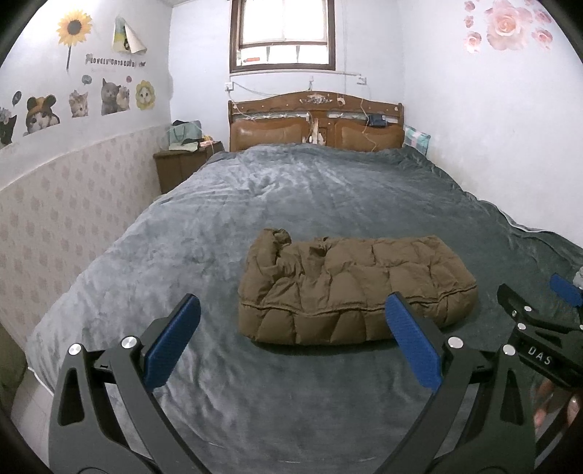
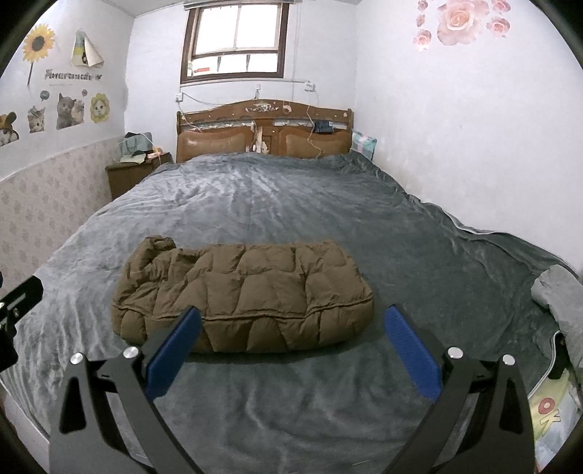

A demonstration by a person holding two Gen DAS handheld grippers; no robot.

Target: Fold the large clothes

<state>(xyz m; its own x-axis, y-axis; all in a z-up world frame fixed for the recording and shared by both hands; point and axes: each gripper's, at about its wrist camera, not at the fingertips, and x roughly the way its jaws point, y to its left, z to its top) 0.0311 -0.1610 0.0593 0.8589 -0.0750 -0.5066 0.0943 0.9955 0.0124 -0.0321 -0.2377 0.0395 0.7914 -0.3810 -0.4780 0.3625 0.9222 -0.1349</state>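
A brown quilted puffer jacket (image 1: 349, 288) lies folded into a compact bundle on the grey blanket of the bed (image 1: 291, 189); it also shows in the right wrist view (image 2: 244, 291). My left gripper (image 1: 291, 306) is open and empty, held above the blanket just short of the jacket's near edge. My right gripper (image 2: 291, 317) is open and empty, also just short of the jacket's near edge. The right gripper's body shows at the right edge of the left wrist view (image 1: 539, 328).
A wooden headboard (image 1: 317, 120) and a window (image 1: 282, 32) are at the far end. A nightstand (image 1: 182, 164) with bags stands far left. A grey garment (image 2: 561, 295) lies at the bed's right edge. Walls close both sides.
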